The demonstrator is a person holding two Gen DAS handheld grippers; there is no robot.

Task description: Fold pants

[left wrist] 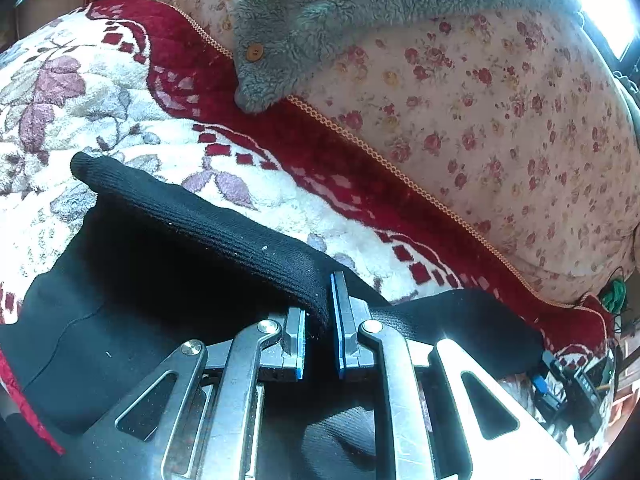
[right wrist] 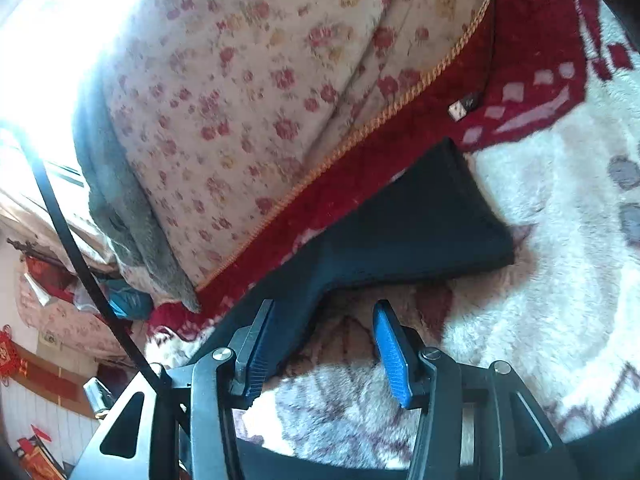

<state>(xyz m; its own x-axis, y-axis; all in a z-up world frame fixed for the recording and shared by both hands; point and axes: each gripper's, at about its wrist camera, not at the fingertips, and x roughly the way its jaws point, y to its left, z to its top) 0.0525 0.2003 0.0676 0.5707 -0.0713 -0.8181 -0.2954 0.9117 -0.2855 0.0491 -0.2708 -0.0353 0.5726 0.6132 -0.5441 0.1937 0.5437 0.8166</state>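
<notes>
Much of the black pants was cut off at the bottom of the left wrist view, where the metal frame covered it, so the full shape could not be made out. In the right wrist view only one dark leg end showed clearly; the rest went under the frame toward 7 o'clock. The strong light at 1 o'clock in the left view and at 10 o'clock in the right view washed out what was there.

The left hand-held gripper was almost shut, and its blue pads pinched the ribbed waistband of the pants; the band ran from the jaws toward 10 o'clock. The right hand-held gripper stood wide open and held nothing. Its left finger was at the edge of the dark cloth, but I could not tell if it touched.

The pants lay on a fleece blanket with flowers and a red border. At 12 o'clock was a floral quilt, and a grey fluffy garment with wooden buttons lay over it.
</notes>
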